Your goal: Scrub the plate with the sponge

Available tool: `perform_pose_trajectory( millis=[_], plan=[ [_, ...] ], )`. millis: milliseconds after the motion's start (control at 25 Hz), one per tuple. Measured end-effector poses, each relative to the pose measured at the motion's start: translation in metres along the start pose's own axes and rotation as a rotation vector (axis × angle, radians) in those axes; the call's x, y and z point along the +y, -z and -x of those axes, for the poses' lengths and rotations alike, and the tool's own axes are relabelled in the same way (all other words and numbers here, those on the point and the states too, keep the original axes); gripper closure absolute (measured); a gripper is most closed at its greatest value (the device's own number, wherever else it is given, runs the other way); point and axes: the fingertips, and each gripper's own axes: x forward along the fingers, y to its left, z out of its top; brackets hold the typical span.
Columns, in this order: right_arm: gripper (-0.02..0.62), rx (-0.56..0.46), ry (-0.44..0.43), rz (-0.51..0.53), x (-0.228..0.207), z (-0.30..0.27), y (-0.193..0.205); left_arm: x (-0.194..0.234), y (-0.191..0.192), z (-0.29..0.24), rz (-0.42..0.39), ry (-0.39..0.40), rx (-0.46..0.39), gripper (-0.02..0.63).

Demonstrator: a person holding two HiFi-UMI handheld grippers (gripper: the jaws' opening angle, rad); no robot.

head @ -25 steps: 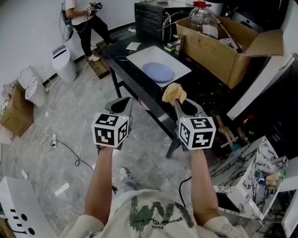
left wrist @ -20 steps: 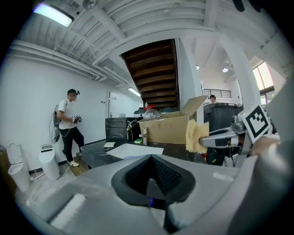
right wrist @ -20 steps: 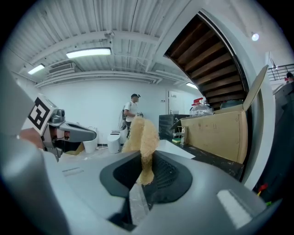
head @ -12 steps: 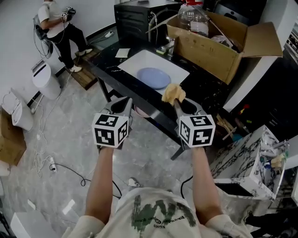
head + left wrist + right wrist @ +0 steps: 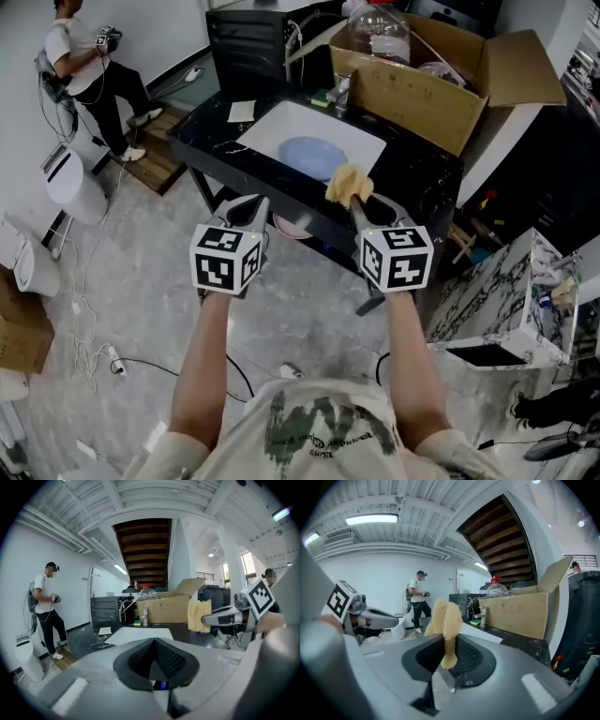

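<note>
Left gripper point(image 5: 249, 210): my left hand holds it out over the floor, short of the counter's near edge; in its own view point(image 5: 154, 641) the jaws are together with nothing between them
Right gripper point(image 5: 356, 204): level with the left one and well apart from it, its tip at the counter's near edge; its jaws point(image 5: 447, 645) are clamped on the sponge
Sponge point(image 5: 349, 185): yellow and ragged, pinched at its lower end so most of it stands up out of the right jaws; I see it upright in the right gripper view point(image 5: 444, 618) and side-on from the left gripper view point(image 5: 198, 615); it is in the air, touching neither plate nor counter
Plate point(image 5: 314, 155): pale blue and round, lying flat on a white mat, ahead of the sponge and apart from it from my head view
White mat point(image 5: 361, 141): rectangular, set at an angle on the counter with the plate on its nearer half
Counter point(image 5: 427, 178): black and glossy, running across the top of my head view
Cardboard box point(image 5: 422, 89): open, flaps up, at the counter's far side, just beyond the mat; a clear plastic bottle point(image 5: 373, 36) with a red cap stands in it
Black appliance point(image 5: 246, 42): at the far left end of the counter, beside the box
Small green item point(image 5: 323, 97): on the counter between the appliance and the box; I cannot tell what it is
Person point(image 5: 89, 70): stands well off to the left by the wall, in a white top and dark trousers, holding something in both hands
Floor point(image 5: 141, 281): grey marbled tile, with cables trailing across it on the left
</note>
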Motion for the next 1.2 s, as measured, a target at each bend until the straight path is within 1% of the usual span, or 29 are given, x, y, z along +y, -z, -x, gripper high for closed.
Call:
perform_pose_trajectory(
  millis=[280, 400, 560, 720, 1000, 1200],
  plan=[
    [0.532, 0.003, 0.038, -0.008, 0.021, -0.011, -0.001, 0.021, 0.0, 0.001, -0.021, 0.048, 0.004, 0.603],
    [0.532, 0.005, 0.046, -0.001, 0.028, -0.013, -0.002, 0.028, 0.002, 0.003, -0.023, 0.057, 0.005, 0.603],
    [0.532, -0.004, 0.058, -0.003, 0.028, -0.017, -0.005, 0.03, 0.002, 0.0, -0.03, 0.073, -0.001, 0.603],
    [0.532, -0.005, 0.051, 0.001, 0.031, -0.027, -0.006, 0.035, 0.0, -0.006, -0.03, 0.078, -0.008, 0.603],
    [0.532, -0.008, 0.053, -0.008, 0.02, -0.056, -0.002, 0.047, 0.001, -0.03, -0.045, 0.083, -0.006, 0.603],
    [0.532, -0.007, 0.062, -0.018, 0.004, -0.089, -0.006, 0.062, -0.006, -0.063, -0.056, 0.101, -0.003, 0.603]
  ],
)
